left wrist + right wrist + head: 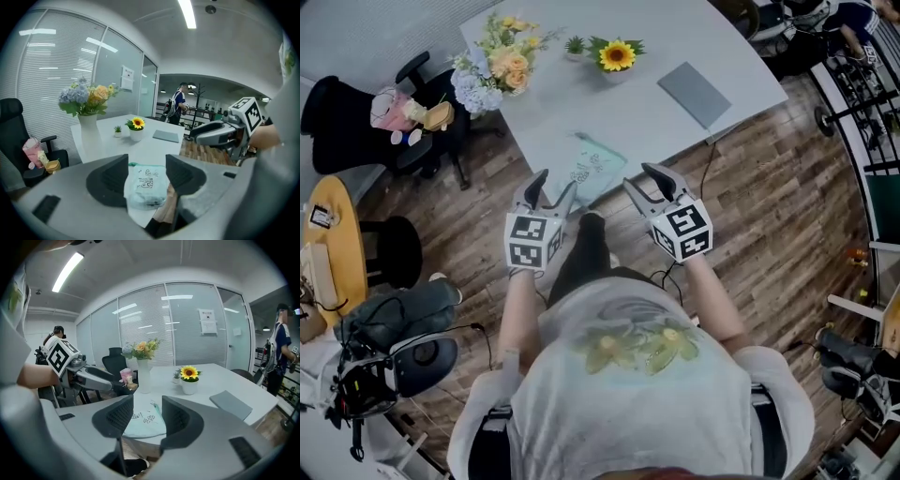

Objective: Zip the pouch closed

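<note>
A pale mint pouch (pixel 595 167) with small black drawings lies flat on the white table (pixel 666 122), near its front edge. Both grippers hang in the air short of that edge, apart from the pouch. The left gripper (pixel 555 184) is open and holds nothing; in the left gripper view the pouch (pixel 146 185) shows through the gap of that gripper (pixel 146 174). Open and bare too is the right gripper (pixel 638 178), and in its own view the pouch (pixel 146 423) lies beyond the gap of the right gripper (pixel 146 416). I cannot make out the zip's state.
On the table stand a white vase of flowers (pixel 492 70), a potted sunflower (pixel 617 56), a tiny green plant (pixel 575 45) and a flat grey notebook (pixel 696 94). A black office chair (pixel 384 122) sits to the left. A person (pixel 178 105) stands far back.
</note>
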The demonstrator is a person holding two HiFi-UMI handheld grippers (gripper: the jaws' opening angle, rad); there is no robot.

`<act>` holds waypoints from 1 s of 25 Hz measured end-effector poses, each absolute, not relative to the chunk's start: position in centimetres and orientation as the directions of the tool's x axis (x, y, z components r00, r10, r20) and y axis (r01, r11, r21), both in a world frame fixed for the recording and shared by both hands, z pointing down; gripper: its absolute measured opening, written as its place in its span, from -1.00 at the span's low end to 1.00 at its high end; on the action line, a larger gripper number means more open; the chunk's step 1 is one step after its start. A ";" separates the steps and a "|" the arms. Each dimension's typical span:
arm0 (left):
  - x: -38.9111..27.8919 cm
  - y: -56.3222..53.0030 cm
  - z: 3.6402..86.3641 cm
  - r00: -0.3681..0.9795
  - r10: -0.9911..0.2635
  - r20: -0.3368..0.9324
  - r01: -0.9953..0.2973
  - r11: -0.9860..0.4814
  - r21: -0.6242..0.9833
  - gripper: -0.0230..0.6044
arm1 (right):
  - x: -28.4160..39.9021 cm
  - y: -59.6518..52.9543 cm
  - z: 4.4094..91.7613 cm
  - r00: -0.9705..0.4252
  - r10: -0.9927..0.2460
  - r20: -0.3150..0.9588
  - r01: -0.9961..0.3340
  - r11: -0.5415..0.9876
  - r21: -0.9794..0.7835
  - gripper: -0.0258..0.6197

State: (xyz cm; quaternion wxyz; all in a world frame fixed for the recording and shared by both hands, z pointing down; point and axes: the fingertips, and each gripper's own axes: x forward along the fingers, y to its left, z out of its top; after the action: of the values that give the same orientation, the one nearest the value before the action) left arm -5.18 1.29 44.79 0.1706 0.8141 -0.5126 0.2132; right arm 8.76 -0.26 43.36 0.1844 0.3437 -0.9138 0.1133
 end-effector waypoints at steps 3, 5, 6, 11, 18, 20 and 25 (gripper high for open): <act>-5.5 -0.9 45.8 0.390 -0.744 0.543 -0.902 -0.427 0.063 -0.18 | 8.3 -2.0 44.1 -0.693 -0.576 0.434 -0.667 0.740 -0.084 -0.30; -5.9 -2.5 46.5 0.394 -0.730 0.558 -0.898 -0.435 0.064 -0.18 | 7.9 -3.3 44.6 -0.692 -0.567 0.448 -0.664 0.743 -0.086 -0.30; -6.1 -3.3 46.9 0.396 -0.723 0.566 -0.896 -0.439 0.065 -0.18 | 7.7 -4.0 44.8 -0.690 -0.563 0.455 -0.663 0.744 -0.085 -0.30; -7.2 -6.6 49.1 0.413 -0.673 0.613 -0.880 -0.467 0.080 -0.18 | 6.0 -7.1 45.8 -0.701 -0.528 0.480 -0.637 0.766 -0.089 -0.30; -8.2 -9.7 52.4 0.433 -0.603 0.670 -0.851 -0.519 0.083 -0.18 | 3.7 -10.9 47.9 -0.713 -0.468 0.522 -0.588 0.805 -0.081 -0.30; -8.3 -10.4 53.6 0.441 -0.580 0.685 -0.840 -0.536 0.087 -0.18 | 3.0 -11.9 48.7 -0.712 -0.450 0.539 -0.570 0.818 -0.069 -0.31; -8.1 -12.3 56.3 0.464 -0.534 0.707 -0.814 -0.571 0.104 -0.18 | 1.3 -13.6 51.5 -0.701 -0.383 0.601 -0.499 0.866 -0.031 -0.31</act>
State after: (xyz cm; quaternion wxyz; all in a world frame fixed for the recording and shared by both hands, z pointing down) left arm -8.09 -12.29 56.25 0.2199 0.8269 -0.4076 0.3190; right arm 1.28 -13.57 51.52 0.3026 0.2402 -0.9173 0.0961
